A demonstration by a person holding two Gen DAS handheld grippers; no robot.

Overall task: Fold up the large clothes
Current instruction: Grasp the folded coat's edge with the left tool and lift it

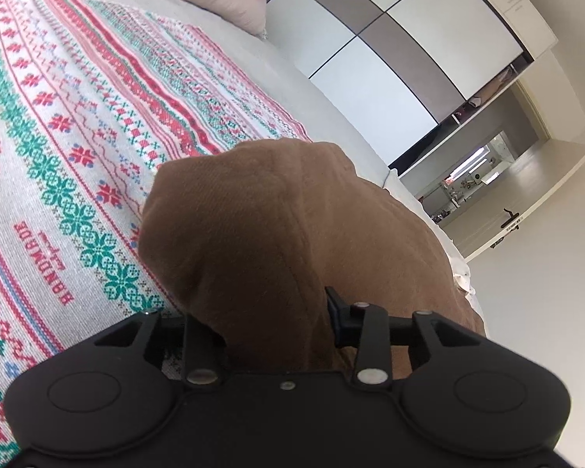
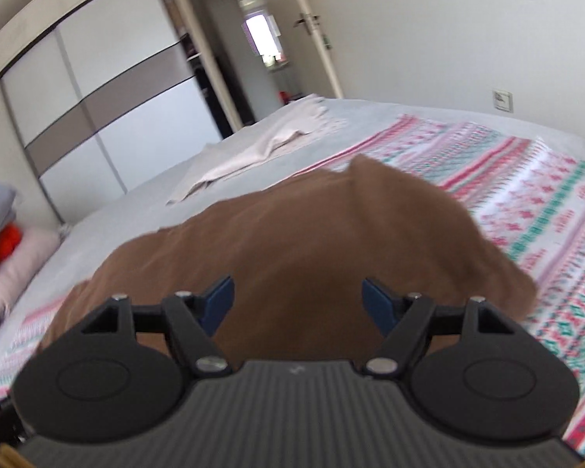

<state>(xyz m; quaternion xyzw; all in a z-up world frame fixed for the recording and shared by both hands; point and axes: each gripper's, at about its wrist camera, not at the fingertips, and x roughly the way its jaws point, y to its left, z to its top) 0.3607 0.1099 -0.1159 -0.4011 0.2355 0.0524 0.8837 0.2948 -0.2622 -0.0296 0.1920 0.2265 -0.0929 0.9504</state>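
Two grippers are working on one brown garment (image 1: 277, 234), which is lying on the patterned bedspread (image 1: 78, 117) of the bed. On the left side, the left gripper (image 1: 277, 331) is gripping a raised bunch of this brown cloth: the fabric is filling the space between its jaws and standing up in a hump before the camera, so we are judging that it is clenched on the garment. On the right side, the right gripper (image 2: 296, 304) is hanging over the same garment (image 2: 292, 241) with its jaws released and wide; its blue pads (image 2: 218, 300) are touching nothing.

We are judging that we are in the middle of one fold. For the next move, we are needing a new hold for the free gripper on a far corner or edge, while the other side is keeping the cloth taut, so the layer is not wrinkling.
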